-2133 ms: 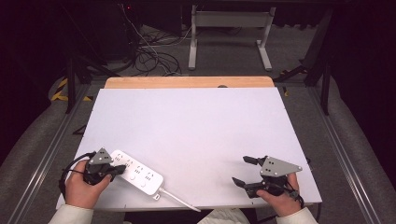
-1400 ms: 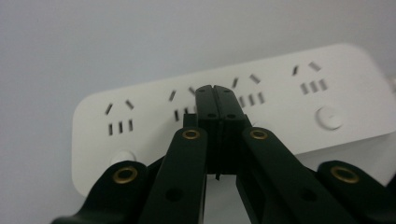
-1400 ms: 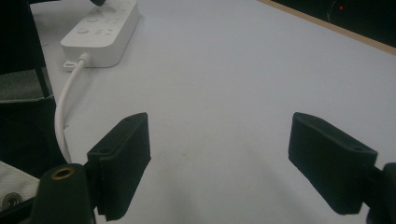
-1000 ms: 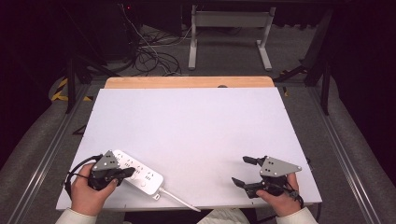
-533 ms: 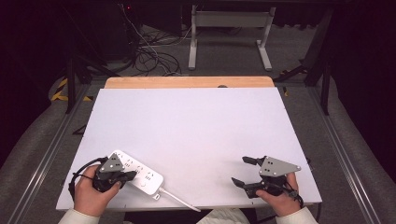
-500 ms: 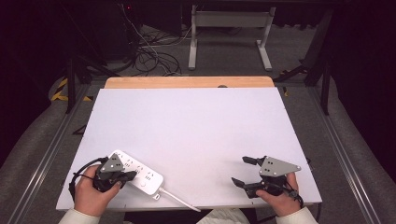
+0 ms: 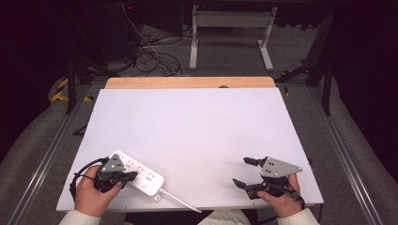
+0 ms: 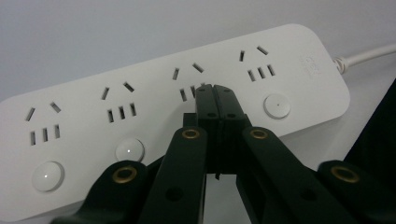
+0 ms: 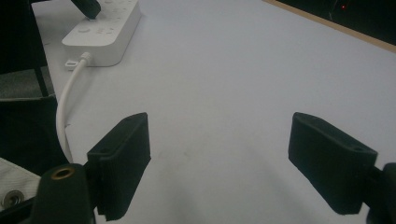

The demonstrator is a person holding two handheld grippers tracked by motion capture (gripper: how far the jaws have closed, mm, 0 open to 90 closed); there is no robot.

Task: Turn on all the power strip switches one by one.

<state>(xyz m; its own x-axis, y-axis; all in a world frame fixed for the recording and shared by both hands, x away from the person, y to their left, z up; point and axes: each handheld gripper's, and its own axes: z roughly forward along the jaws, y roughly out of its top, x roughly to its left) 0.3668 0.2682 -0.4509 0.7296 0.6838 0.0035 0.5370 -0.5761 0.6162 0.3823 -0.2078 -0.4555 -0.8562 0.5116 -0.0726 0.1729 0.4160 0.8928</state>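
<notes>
Could skid the white power strip (image 7: 137, 173) off the near left edge of the desk (image 7: 197, 126) if pressed aslant by the left hand-held gripper (image 8: 215, 100), jaws closed empty on its top, right hand-held gripper (image 9: 240, 156) wide, idle.

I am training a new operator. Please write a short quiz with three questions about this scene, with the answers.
1. True or false: the left gripper has its jaws shut, tips over the power strip.
2. How many round buttons does the strip show in the left gripper view?
3. Is the right gripper A) open over the bare table, or B) shut on the white cord?

Key: 1 true; 2 three; 3 A.
</notes>
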